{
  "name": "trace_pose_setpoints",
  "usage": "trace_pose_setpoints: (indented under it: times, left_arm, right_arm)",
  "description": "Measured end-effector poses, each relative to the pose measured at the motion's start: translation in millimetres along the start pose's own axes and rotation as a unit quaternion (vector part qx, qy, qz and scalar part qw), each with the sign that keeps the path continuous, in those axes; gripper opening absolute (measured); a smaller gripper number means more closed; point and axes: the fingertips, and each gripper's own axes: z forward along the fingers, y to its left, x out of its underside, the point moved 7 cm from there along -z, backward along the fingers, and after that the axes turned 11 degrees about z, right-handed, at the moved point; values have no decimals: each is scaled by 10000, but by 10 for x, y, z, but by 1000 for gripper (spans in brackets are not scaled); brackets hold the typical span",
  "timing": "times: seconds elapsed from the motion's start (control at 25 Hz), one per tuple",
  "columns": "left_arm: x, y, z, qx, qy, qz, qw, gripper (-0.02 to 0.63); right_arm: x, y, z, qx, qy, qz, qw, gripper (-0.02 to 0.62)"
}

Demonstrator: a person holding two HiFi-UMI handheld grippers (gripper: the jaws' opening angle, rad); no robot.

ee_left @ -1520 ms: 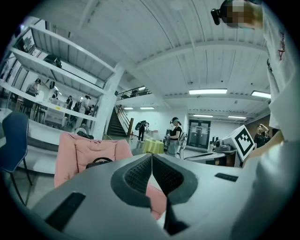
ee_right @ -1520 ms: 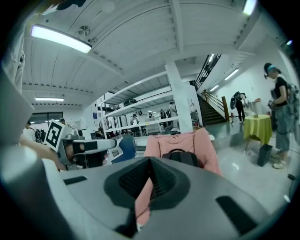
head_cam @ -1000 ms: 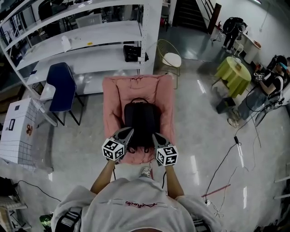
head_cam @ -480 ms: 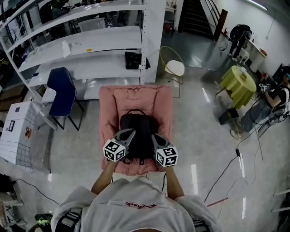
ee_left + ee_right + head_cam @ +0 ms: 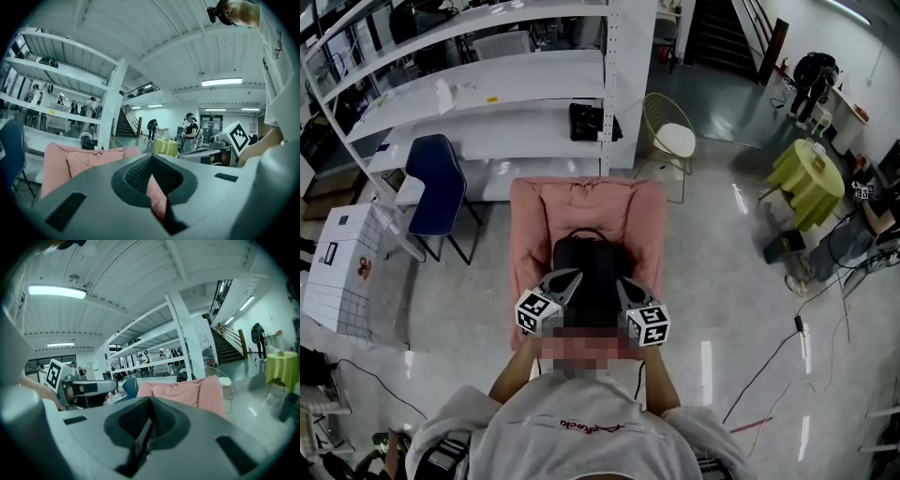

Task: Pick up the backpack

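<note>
A black backpack (image 5: 592,270) lies on the seat of a pink armchair (image 5: 587,199) in the middle of the head view. My left gripper (image 5: 571,276) is shut and empty, its tips over the backpack's left edge. At the backpack's right edge my right gripper (image 5: 618,281) is also shut and empty. Whether either one touches the backpack I cannot tell. In the left gripper view the shut left gripper (image 5: 151,174) fills the lower half, with the pink armchair (image 5: 70,161) behind it. The right gripper view shows the shut right gripper (image 5: 149,420) and the armchair (image 5: 187,391).
White shelving (image 5: 487,84) stands behind the armchair. A blue chair (image 5: 436,183) and a white box (image 5: 337,267) are at the left. At the right are a wire chair with a white seat (image 5: 675,136), a green-covered table (image 5: 811,178) and cables on the floor (image 5: 787,347).
The armchair and backpack have come nearer in the head view as the person stepped forward. Both grippers have advanced alongside the backpack and stay shut.
</note>
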Motion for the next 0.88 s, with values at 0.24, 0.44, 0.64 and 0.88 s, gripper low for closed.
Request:
trace_pose_setpoints:
  times: [0.24,0.44,0.64,0.88]
  left_arm:
    - [61,77,-2,-45,87,-36,9999,9]
    - [117,232,-15,-37,81,-86,9999,9]
    - [126,520,83,3,23,-49,10000,9]
    - [106,834,231,55,-10,20,10000,9]
  right_arm:
    - [13,-21,90,35,49,56,10000,18]
    - [3,-8,252,80,78,55,9999,18]
    - [-80,10,478,55,-35,52,10000,18]
    - [-211,45,785,-153,-53,-16,9999,18]
